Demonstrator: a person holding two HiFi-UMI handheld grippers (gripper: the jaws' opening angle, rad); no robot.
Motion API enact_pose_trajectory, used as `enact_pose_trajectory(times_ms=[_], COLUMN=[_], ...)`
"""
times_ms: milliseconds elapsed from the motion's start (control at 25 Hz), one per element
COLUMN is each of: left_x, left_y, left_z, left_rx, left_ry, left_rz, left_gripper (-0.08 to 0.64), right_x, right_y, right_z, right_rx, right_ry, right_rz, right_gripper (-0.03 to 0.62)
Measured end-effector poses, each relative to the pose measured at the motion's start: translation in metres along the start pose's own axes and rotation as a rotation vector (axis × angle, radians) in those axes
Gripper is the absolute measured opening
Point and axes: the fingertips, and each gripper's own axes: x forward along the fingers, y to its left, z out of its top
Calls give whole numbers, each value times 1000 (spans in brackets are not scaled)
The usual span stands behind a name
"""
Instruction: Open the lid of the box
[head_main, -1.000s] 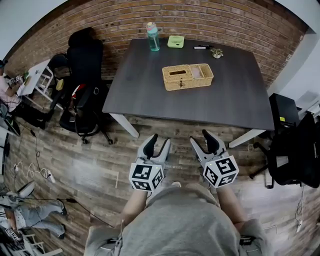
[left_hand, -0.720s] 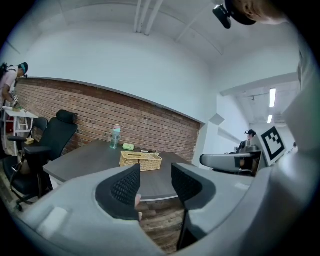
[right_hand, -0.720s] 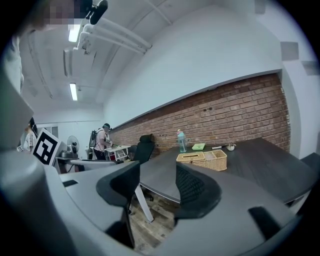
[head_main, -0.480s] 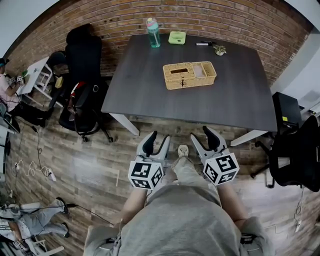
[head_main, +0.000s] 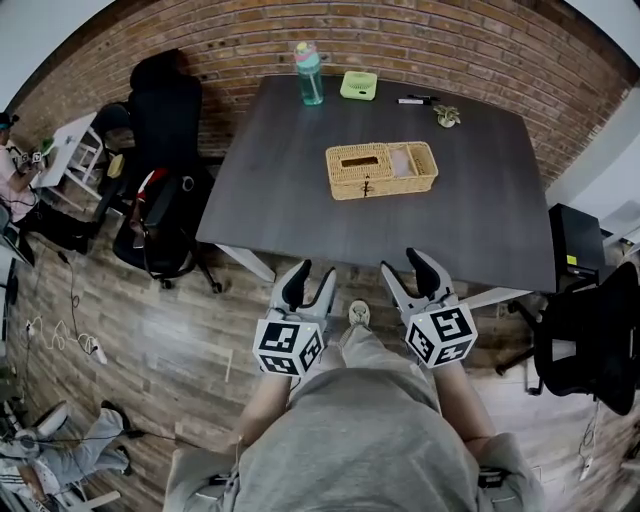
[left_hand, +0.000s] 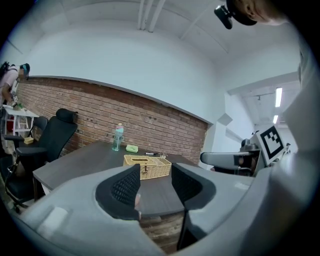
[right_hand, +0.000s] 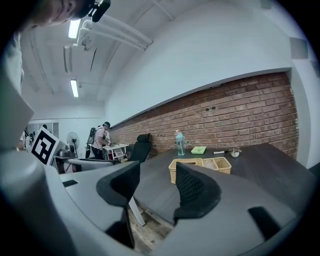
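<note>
A woven wicker box (head_main: 381, 169) sits on the dark table (head_main: 300, 190), a slot in the left part of its top, a small clasp at the front. It also shows in the left gripper view, wicker box (left_hand: 146, 166), and in the right gripper view, wicker box (right_hand: 200, 167). My left gripper (head_main: 310, 284) and right gripper (head_main: 406, 273) are both open and empty. They hang side by side short of the table's near edge, well away from the box.
A teal bottle (head_main: 308, 74), a green container (head_main: 358, 85), a marker (head_main: 412, 100) and a small object (head_main: 446, 116) stand along the table's far edge by the brick wall. Black office chairs (head_main: 160, 200) are at the left, another chair (head_main: 590, 350) at the right. A person (head_main: 12, 170) is at far left.
The table and box have drawn nearer as the person stepped forward. Both grippers stay open and held side by side, now almost at the table's near edge.
</note>
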Motion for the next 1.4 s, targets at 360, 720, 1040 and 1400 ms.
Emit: enact_pose_trajectory(times_ms=[360,720,1040,1400], left_x=[55,100,133,156], left_y=[26,45,62,84], left_z=[23,33,35,38], left_rx=[-8,-19,-42,-60], left_ry=[-7,5,8,13], left_rz=[32,51,70,98], left_gripper=[186,186,186,186], right_x=[55,101,137,176], right_y=[-38,-73,-100,-125], right_z=[18,22,10,-8], right_rx=[-12,-30,-43,-93], right_ry=[14,45,83,130], right_rz=[19,31,34,28], right_gripper=[225,225,225,225])
